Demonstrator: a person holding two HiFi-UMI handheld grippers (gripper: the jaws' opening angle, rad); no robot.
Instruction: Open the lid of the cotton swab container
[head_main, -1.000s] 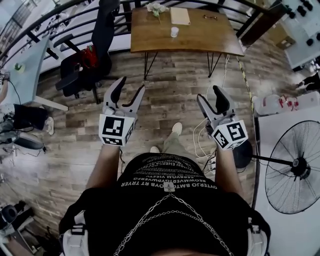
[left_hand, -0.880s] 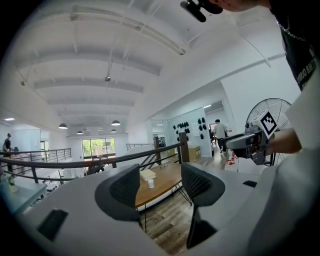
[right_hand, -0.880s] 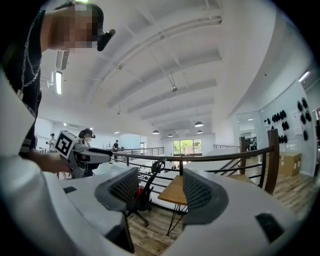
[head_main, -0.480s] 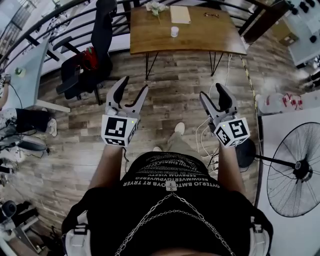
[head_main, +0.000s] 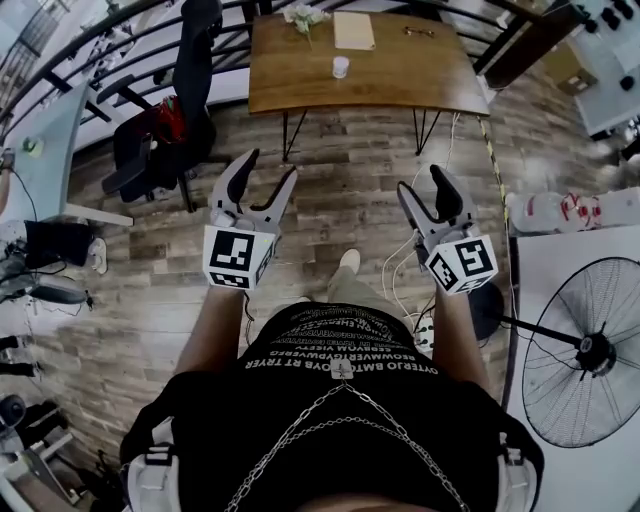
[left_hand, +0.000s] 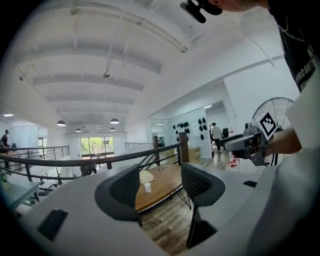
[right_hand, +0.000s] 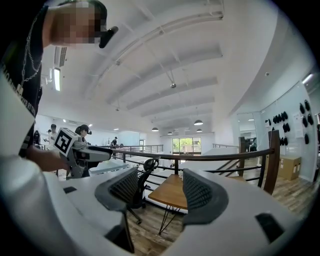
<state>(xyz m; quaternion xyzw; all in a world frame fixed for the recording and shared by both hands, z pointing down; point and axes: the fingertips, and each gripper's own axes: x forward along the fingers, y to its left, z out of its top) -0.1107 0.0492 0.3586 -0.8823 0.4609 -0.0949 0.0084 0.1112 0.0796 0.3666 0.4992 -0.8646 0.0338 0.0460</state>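
Container (head_main: 341, 66) stands on table (head_main: 400, 80); left gripper (head_main: 270, 165) and right gripper (head_main: 421, 180) fingers spread, empty.

Wood-plank floor (head_main: 340, 190) w/ table (head_main: 400, 75), blk chair (head_main: 195, 55), fan (head_main: 585, 350).

Noted: brown wooden tabletop (head_main: 400, 75) on black wire legs. On it, small white cylindrical container (head_main: 340, 66) and pale tan flat pad (head_main: 354, 30). Wooden floor planks (head_main: 340, 200) patterned in mixed grey-brown. Both grey left gripper (head_main: 270, 165) and grey right gripper (head_main: 420, 180) fitted with black mesh-textured jaws, black-on-white square markers. Black shirt (head_main: 340, 400) printed with white lettering.
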